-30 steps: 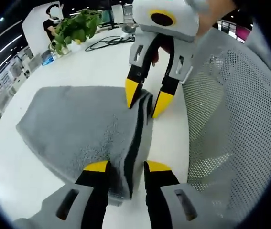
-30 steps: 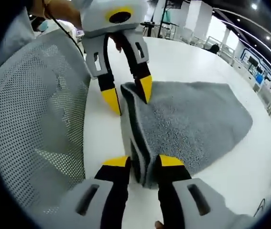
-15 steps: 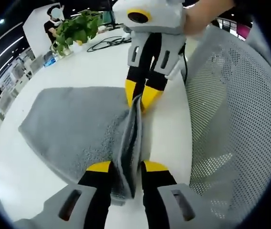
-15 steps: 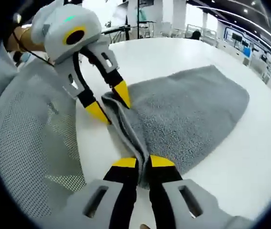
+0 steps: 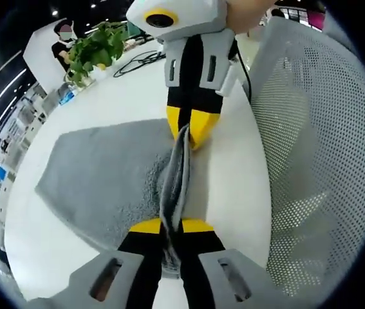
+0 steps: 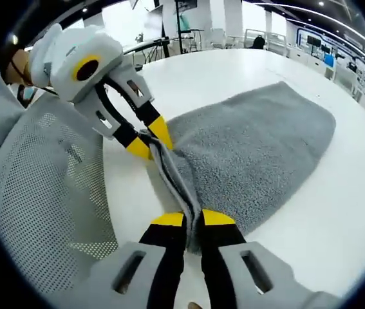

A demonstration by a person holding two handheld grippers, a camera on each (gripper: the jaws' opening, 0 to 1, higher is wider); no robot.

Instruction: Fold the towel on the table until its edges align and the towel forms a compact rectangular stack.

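Both pinching near edge of towel (image 5: 105, 174) on surface (image 6: 336, 212): left hand-held gripper (image 5: 171, 226), right hand-held gripper (image 6: 193, 219). Risk: uneven lift skews fold; thick edge slips from jaws.

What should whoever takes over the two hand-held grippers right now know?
Left hand-held gripper: shut on the towel's near edge.
Right hand-held gripper: shut on the same edge at its other end.
The towel lies on the white table, beside a mesh chair; the pinched edge stands up as a ridge between the grippers.
Done: both corners gripped.
Left: carry the edge over to the far edge, align, release; probably fold again for a compact stack.
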